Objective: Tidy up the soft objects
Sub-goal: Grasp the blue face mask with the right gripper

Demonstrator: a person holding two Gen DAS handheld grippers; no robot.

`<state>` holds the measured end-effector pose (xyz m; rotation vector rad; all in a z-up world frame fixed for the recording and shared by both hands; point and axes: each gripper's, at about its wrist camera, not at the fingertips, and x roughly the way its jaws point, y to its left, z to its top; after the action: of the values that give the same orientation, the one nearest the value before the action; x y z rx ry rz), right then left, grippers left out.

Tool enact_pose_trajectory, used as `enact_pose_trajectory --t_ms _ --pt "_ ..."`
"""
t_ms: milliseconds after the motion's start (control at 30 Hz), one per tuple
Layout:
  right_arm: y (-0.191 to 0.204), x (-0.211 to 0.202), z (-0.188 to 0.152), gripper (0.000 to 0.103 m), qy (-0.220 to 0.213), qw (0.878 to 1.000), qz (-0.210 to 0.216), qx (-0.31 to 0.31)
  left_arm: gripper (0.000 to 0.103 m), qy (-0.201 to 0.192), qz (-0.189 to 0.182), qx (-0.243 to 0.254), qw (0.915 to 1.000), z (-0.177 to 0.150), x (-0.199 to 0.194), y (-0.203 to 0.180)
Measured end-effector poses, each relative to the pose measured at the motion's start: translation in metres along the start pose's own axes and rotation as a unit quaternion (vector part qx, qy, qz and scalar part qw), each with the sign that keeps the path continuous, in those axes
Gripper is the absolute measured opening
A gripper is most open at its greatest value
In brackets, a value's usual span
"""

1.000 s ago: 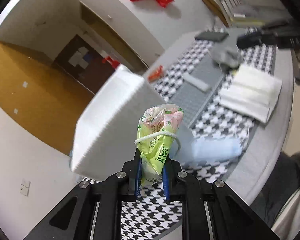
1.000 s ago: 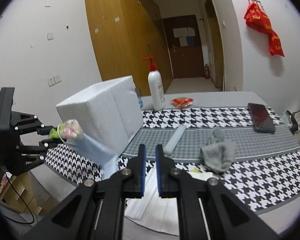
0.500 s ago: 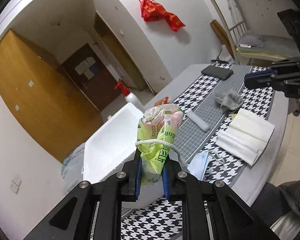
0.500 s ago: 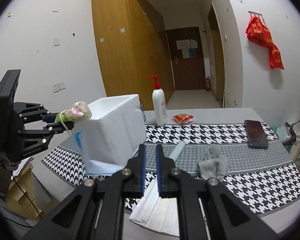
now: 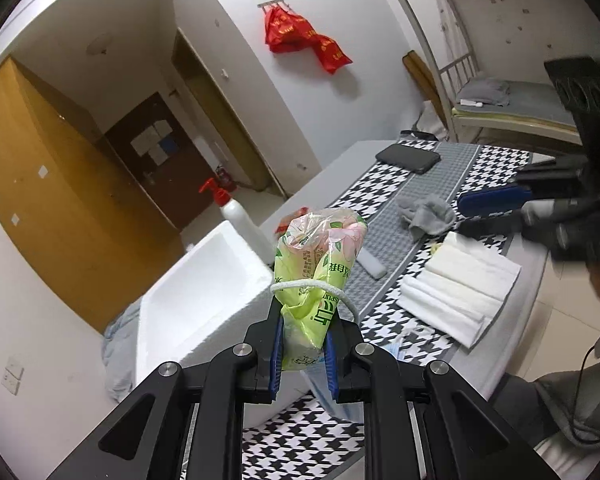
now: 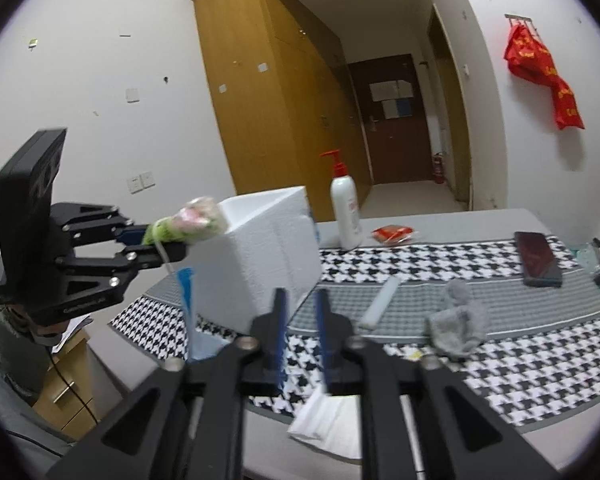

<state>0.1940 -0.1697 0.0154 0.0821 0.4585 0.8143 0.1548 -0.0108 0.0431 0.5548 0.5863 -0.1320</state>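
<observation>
My left gripper (image 5: 304,320) is shut on a green and pink tissue pack (image 5: 316,264), held up in front of the open top of a white foam box (image 5: 204,280). A white cord is looped round the pack, and a blue face mask (image 6: 186,292) hangs from it beside the box (image 6: 268,256). The right wrist view shows the left gripper (image 6: 168,240) at the left, still pinching the pack (image 6: 192,220). My right gripper (image 6: 300,300) is opening with nothing between its fingers, above the table's near edge. A grey sock (image 6: 456,320), folded white towels (image 5: 460,284) and a small white roll (image 6: 380,302) lie on the checked cloth.
A pump bottle (image 6: 344,216) and a red packet (image 6: 392,234) stand behind the box. A dark phone (image 6: 536,258) lies at the far right of the table. The person sits behind the left gripper. A wooden wardrobe (image 6: 268,120) lines the wall.
My left gripper has risen with the pack and now looks onto the box's open top, with the mask hanging lower beside the box. The right gripper's jaws have parted.
</observation>
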Motion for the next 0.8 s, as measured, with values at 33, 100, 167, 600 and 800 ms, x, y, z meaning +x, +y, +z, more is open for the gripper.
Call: enact_pose_trajectory --t_ms 33,100,167,600,800 --pt "0.004 0.002 -0.003 0.063 -0.001 1.000 0.002 -0.002 0.019 0.000 -0.003 0.000 1.0000 0.000 0.001 -0.001" --pt "0.011 0.001 -0.008 0.078 -0.023 1.000 0.005 0.000 0.019 0.000 -0.007 -0.002 1.0000 0.001 0.002 -0.002" --pt "0.015 0.002 -0.010 0.078 -0.024 0.999 0.024 -0.001 0.019 0.000 -0.013 -0.006 0.9999 0.002 0.003 -0.002" --pt "0.042 0.036 -0.026 0.078 -0.013 0.997 0.077 -0.010 0.019 -0.002 -0.035 -0.008 0.9994 0.005 0.004 -0.006" --pt "0.053 0.046 -0.031 0.078 -0.017 0.996 0.088 -0.009 0.019 0.007 -0.039 -0.005 0.9992 0.001 0.005 -0.006"
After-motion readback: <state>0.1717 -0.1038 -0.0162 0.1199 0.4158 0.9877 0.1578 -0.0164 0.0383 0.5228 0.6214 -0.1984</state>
